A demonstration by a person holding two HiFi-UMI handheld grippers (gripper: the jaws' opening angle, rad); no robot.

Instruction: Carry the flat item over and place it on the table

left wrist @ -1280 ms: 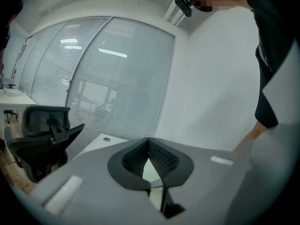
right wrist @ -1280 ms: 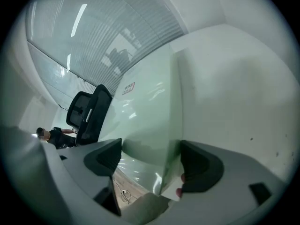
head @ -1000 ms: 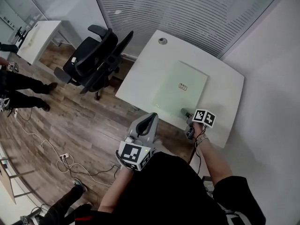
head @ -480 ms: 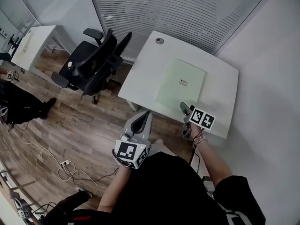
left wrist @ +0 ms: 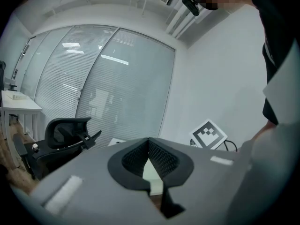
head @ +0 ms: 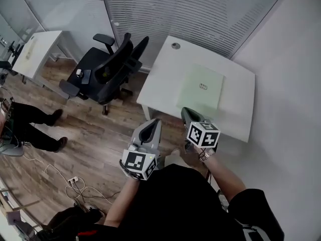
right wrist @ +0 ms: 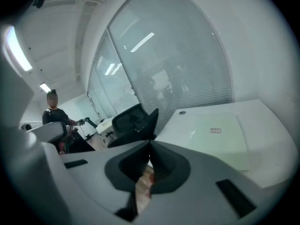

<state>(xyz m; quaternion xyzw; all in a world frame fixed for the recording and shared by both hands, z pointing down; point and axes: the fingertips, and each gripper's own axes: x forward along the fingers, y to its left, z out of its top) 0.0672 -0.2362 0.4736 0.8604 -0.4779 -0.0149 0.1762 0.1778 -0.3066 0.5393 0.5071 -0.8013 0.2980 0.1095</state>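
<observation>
Flat item [head: 200, 87] rests on the counter [head: 163, 77], toward its near edge. Left gripper [head: 150, 126] and right gripper [head: 186, 113] hang off the counter with jaws shut and empty, the right's having just been closing. A stray swing of the right gripper could probably nudge the item askew.

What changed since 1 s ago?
The right gripper drew back off the sheet's near edge and rose toward the person. Its jaws have just been closing and are now shut on nothing. The sheet stays flat on the table. The left gripper is still shut, empty.
</observation>
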